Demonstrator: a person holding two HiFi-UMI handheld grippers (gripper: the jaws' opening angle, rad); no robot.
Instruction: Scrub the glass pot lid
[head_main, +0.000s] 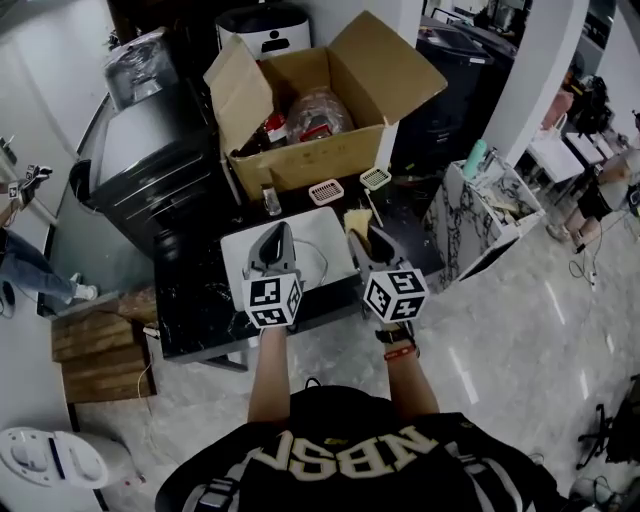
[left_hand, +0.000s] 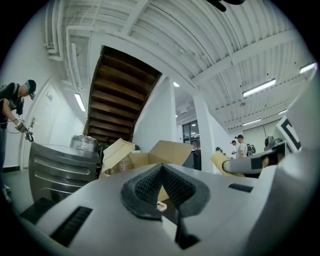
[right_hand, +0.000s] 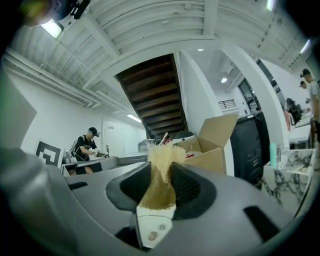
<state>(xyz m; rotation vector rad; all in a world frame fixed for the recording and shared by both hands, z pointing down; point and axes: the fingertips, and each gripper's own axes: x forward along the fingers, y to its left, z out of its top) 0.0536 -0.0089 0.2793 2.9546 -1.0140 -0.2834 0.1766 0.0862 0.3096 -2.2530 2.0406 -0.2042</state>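
Box (head_main: 310, 110) at upper centre — matt brown cardboard with creased flaps. Counter (head_main: 195, 300) below it is black, glossy and stone-like. Floor (head_main: 500, 340) at right is pale polished tile. Brush (right_hand: 161, 165) bristles — coarse, frayed, straw-coloured fibre. Left gripper (left_hand: 161, 167) shell is smooth matt grey plastic, pads (left_hand: 145, 187) ribbed black.

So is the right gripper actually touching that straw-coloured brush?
Touching. In the right gripper view, the right gripper has both pads pressed on the brush, bristles poking out beyond them.
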